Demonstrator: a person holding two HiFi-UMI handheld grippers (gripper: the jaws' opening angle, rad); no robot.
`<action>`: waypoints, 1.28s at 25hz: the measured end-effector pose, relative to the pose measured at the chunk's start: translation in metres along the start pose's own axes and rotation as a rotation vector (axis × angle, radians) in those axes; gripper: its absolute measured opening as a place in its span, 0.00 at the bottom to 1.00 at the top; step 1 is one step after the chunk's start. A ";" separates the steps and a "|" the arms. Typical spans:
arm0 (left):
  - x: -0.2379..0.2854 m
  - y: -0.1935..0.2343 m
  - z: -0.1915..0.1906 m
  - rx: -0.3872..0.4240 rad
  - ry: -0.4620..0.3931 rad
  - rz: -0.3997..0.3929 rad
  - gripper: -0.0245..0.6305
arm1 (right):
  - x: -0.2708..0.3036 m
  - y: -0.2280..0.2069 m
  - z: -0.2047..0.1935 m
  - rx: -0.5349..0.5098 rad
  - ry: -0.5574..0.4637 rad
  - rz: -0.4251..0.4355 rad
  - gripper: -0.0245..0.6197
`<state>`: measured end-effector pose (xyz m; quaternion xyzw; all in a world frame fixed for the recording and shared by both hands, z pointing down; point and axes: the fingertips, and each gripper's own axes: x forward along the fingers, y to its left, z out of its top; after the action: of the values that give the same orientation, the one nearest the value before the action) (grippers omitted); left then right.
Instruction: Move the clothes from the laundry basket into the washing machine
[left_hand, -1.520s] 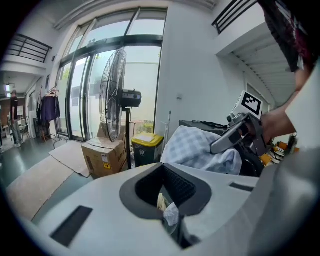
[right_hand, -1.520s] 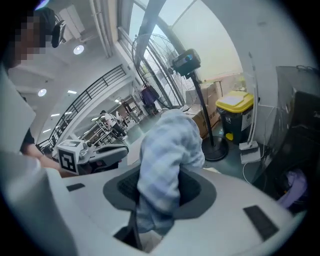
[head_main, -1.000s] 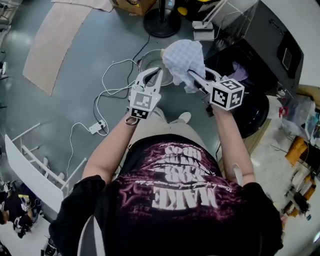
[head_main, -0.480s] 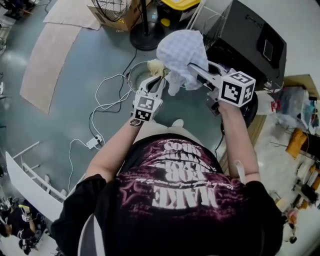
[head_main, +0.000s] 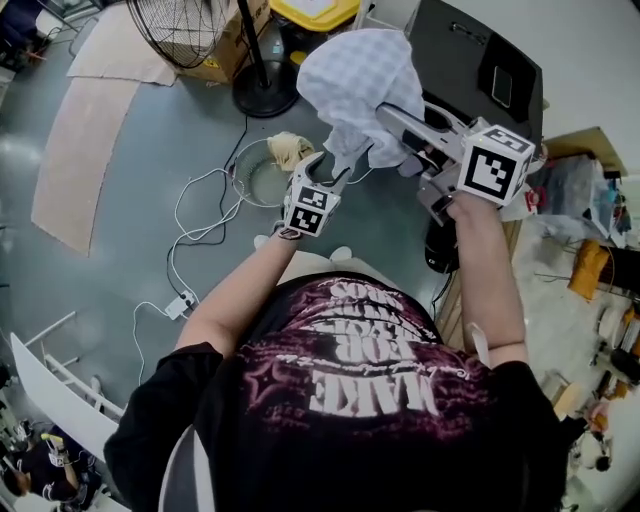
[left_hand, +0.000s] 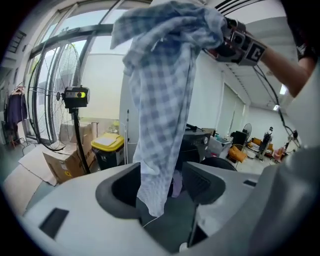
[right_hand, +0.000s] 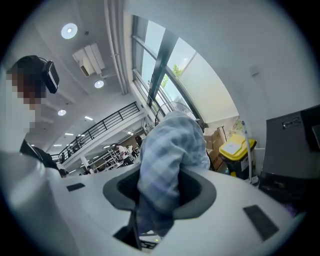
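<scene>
A blue-and-white checked cloth (head_main: 355, 80) hangs bunched from my right gripper (head_main: 386, 113), which is shut on its upper part (right_hand: 167, 155). The cloth is held high in front of the black washing machine (head_main: 470, 55). My left gripper (head_main: 326, 163) sits lower and to the left, and its jaws are opening. The cloth's loose lower end (left_hand: 152, 195) dangles between them without being pressed. The round laundry basket (head_main: 245, 180) stands on the floor behind the left gripper, with a beige garment (head_main: 288, 148) in it. The machine's drum opening is hidden.
A standing fan (head_main: 190, 30) and a yellow-lidded bin (head_main: 305, 10) stand left of the machine, with a cardboard box (head_main: 225, 62) nearby. A white cable (head_main: 195, 215) trails over the grey floor. Cluttered shelving (head_main: 600, 280) lines the right side.
Both grippers travelled up the picture toward the machine, the right one lifting the checked cloth higher. The left jaws, shut before, now stand apart around the cloth's hanging end.
</scene>
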<state>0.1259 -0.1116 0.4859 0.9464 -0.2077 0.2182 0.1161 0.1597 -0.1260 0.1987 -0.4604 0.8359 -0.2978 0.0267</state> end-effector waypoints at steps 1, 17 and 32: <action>0.013 -0.006 0.000 0.001 0.017 0.003 0.43 | -0.007 0.002 0.007 -0.003 -0.012 0.005 0.28; 0.040 0.009 0.079 -0.136 -0.115 0.017 0.06 | -0.121 -0.089 -0.020 -0.116 -0.018 -0.331 0.29; 0.016 -0.074 0.154 0.067 -0.212 -0.356 0.06 | -0.075 -0.119 -0.138 -0.135 0.160 -0.649 0.30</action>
<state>0.2284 -0.0992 0.3488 0.9892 -0.0407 0.1002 0.0988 0.2481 -0.0493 0.3569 -0.6783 0.6631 -0.2698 -0.1656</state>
